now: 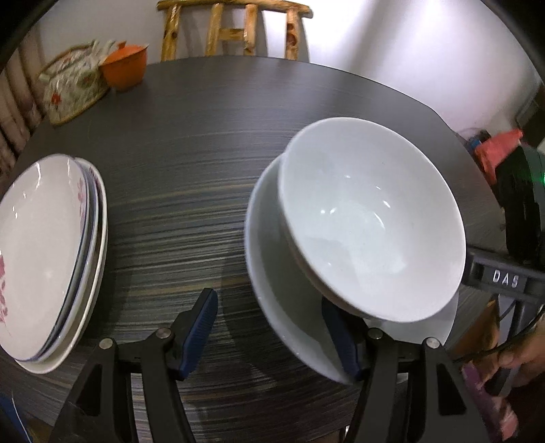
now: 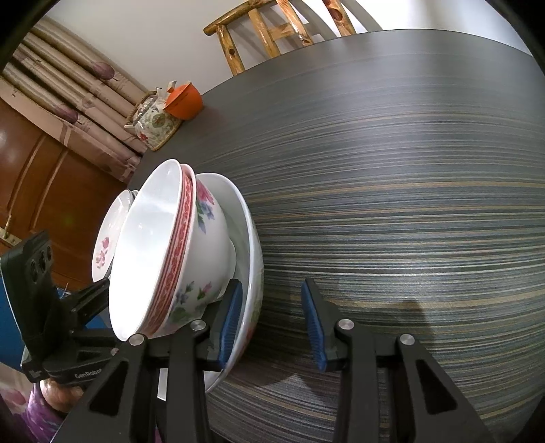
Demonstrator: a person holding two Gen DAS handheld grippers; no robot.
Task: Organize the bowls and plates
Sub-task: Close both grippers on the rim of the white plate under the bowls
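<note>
In the left wrist view a white bowl (image 1: 371, 218) sits nested in a larger white bowl (image 1: 272, 279) on the dark table (image 1: 190, 177). A stack of plates (image 1: 44, 255) with pink flowers lies at the left. My left gripper (image 1: 272, 330) is open; its right finger (image 1: 340, 340) is at the larger bowl's near rim, the left finger over bare table. In the right wrist view the flowered bowl (image 2: 163, 252) sits in the larger bowl (image 2: 250, 255), the plate stack (image 2: 109, 238) behind. My right gripper (image 2: 272, 323) is open, its left finger inside the larger bowl's rim.
A floral teapot (image 1: 73, 85) and an orange bowl (image 1: 124, 66) stand at the table's far left; they also show in the right wrist view as the teapot (image 2: 153, 117) and orange bowl (image 2: 184, 100). A wooden chair (image 1: 231, 30) stands behind the table.
</note>
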